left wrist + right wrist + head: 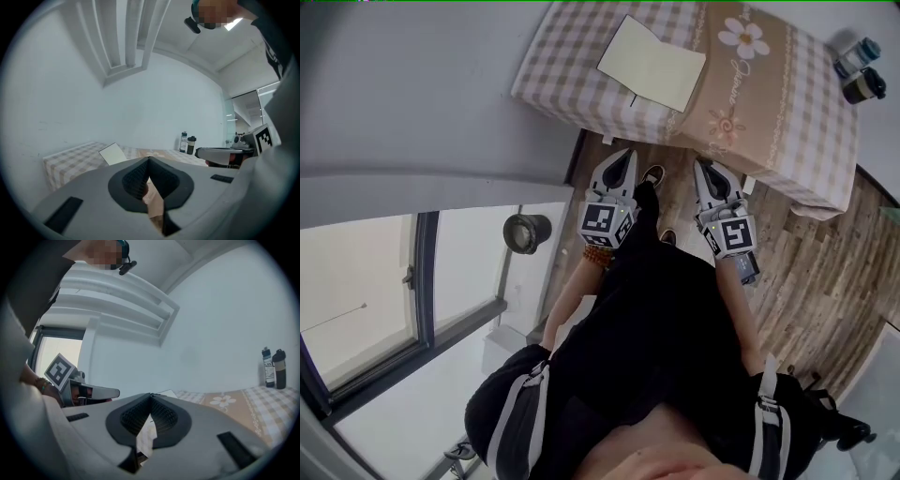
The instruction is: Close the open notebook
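Note:
The open notebook point(652, 64) lies flat with pale cream pages up on the checked tablecloth of the table point(806, 141), near its front edge. In the left gripper view the notebook point(112, 153) shows ahead and to the left, and in the right gripper view only a corner of the notebook point(165, 393) peeks above the jaws. My left gripper point(625, 153) and right gripper point(701, 164) hang side by side over the wooden floor, short of the table edge, and point at it. Both are shut with nothing between the tips point(149, 159) point(151, 395).
Two dark bottles point(861, 70) stand at the table's far right corner. A beige band with daisy prints point(743, 37) runs across the cloth right of the notebook. A white wall and a window point(366, 300) lie to the left. The person's shoes point(653, 174) stand on the floor planks.

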Available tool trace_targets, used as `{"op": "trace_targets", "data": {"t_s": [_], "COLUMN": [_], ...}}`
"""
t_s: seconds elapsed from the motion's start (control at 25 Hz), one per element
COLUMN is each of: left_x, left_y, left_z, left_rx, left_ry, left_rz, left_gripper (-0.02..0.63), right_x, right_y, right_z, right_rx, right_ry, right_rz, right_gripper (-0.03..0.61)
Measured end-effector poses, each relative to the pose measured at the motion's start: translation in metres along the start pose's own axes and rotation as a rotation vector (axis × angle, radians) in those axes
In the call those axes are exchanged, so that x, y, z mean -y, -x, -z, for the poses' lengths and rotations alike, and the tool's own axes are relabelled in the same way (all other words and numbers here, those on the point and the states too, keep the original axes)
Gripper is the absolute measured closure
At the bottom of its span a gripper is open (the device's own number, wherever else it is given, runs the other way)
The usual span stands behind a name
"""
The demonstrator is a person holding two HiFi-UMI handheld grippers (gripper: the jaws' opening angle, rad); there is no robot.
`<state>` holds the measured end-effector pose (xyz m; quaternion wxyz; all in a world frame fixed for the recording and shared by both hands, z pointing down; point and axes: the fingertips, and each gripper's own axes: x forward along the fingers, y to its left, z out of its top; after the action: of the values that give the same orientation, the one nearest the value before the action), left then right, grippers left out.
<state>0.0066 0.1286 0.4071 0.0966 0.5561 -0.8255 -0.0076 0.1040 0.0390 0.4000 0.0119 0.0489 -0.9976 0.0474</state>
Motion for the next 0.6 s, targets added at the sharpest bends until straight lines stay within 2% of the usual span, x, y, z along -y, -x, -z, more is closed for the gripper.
{"op": "trace_targets", "data": {"t_s": [0.32, 0.6], "left_x": [-0.064, -0.127], "left_y": [-0.059, -0.100], "left_z": [-0.016, -0.012], "left_rx": [0.007, -0.026], "left_ry": [0.059, 0.104], "left_rz": [-0.045, -0.091], "left_gripper": [0.611, 0.611], "right_x": [0.023, 0.025], "right_y": [-0.066, -0.116], "right_z": [-0.010, -0.006], "right_rx": [-0.040, -0.073], "right_ry": [0.014, 0.018], "right_rz": [-0.028, -0.077], "right_gripper": [0.572, 0.572]}}
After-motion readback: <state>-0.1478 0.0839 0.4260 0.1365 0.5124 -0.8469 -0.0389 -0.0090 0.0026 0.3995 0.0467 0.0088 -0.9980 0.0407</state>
